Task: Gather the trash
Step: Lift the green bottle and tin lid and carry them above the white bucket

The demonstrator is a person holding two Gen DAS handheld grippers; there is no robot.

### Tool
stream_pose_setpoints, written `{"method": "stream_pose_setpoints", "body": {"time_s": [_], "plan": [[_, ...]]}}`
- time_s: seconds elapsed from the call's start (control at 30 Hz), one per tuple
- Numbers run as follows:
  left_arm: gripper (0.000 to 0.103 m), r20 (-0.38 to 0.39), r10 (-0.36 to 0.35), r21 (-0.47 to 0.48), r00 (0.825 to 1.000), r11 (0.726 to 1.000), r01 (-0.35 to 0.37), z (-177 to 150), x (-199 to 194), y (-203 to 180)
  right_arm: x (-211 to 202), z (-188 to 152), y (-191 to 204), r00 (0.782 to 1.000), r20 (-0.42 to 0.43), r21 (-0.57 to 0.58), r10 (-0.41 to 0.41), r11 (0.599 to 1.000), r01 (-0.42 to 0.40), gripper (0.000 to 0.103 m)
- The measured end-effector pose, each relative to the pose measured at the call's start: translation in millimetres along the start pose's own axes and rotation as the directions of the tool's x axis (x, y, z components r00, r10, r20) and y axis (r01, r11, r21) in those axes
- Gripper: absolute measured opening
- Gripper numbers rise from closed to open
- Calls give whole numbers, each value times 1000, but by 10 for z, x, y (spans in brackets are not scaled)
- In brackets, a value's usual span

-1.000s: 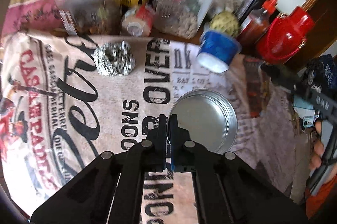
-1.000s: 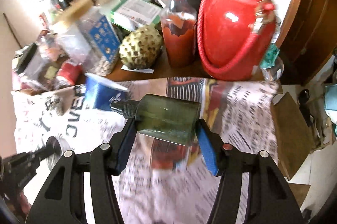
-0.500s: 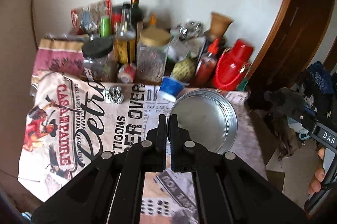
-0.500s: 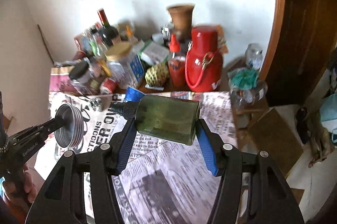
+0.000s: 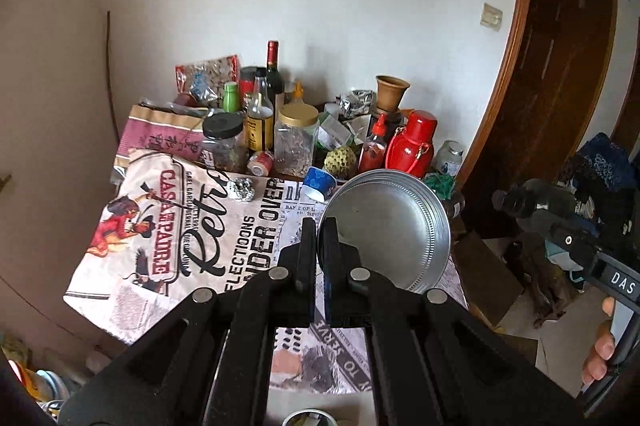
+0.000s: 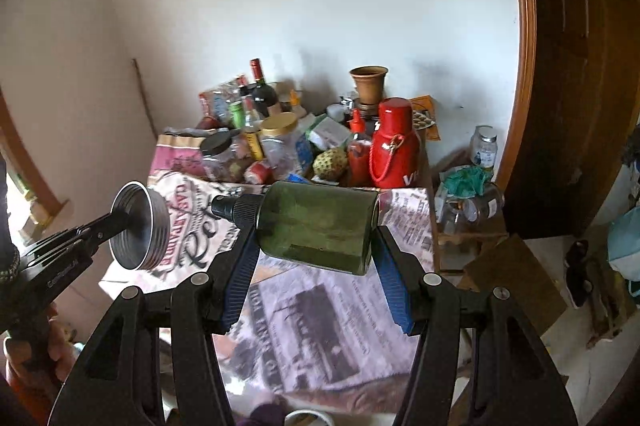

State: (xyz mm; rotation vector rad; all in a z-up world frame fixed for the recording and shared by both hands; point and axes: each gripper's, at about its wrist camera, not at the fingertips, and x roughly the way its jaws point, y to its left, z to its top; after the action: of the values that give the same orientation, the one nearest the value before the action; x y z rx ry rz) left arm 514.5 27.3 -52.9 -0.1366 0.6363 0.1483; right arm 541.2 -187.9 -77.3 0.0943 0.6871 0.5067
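So my left gripper (image 5: 319, 226) has its fingers pressed together on the rim of a silver metal lid (image 5: 386, 228), which sits up in the air just to the right of the fingertips, hollow side facing my camera. From the right wrist view the same lid (image 6: 140, 226) shows off to the far left, held edge-on, ridged side wall visible.

My right gripper (image 6: 314, 246) is pinching a dark green bottle (image 6: 316, 226) sideways between its blue pads (image 6: 240, 266), black cap (image 6: 236, 207) pointing left, flat bottom to the right. In the left wrist view that bottle (image 5: 536, 201) is way off to the right of my left gripper, above the floor rather than the table.

Both are held off the table (image 5: 168, 258), which lies ahead of and below the grippers, covered in a newspaper-print cloth. A crumpled foil ball (image 5: 241, 189) and a tipped blue cup (image 5: 319, 183) lie on it, ahead of the left fingertips. Past those, against the wall, there's a jumble of jars and bottles, a red flask (image 5: 414, 141), a red sauce bottle (image 5: 372, 147) and a bumpy green fruit (image 5: 340, 157).

At the very bottom edge, under my left gripper, there's a round whitish rim (image 5: 306, 418); can't tell what it is.
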Motion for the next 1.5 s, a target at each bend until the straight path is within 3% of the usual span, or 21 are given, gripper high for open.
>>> {"method": "stream_pose_setpoints", "body": {"time_s": [0.13, 0.4, 0.8, 1.1, 1.37, 1.5], "plan": [[1, 28, -22, 11, 999, 1000, 21, -84, -246, 48, -198, -127, 130, 1000, 8, 18, 6, 1000, -6, 54], [1, 75, -105, 70, 992, 993, 100, -359, -867, 361, -642, -488, 576, 996, 49, 60, -69, 996, 66, 54], [1, 22, -157, 137, 987, 979, 152, -1145, -1712, 1087, -1250, -1333, 1369, 986, 58, 173, -158, 974, 146, 54], [1, -118, -178, 142, 977, 971, 194, -1606, -1644, 1236, -1358, -1801, 1568, 976, -39, 202, -213, 955, 216, 54], [1, -208, -154, 135, 966, 974, 184, -1976, -1430, 1122, -1085, -2174, 1492, 970, -164, 213, -179, 954, 212, 54], [1, -269, -124, 129, 955, 978, 163, -2236, -1132, 1057, -855, -2409, 1382, 964, -220, 206, -148, 959, 195, 54]]}}
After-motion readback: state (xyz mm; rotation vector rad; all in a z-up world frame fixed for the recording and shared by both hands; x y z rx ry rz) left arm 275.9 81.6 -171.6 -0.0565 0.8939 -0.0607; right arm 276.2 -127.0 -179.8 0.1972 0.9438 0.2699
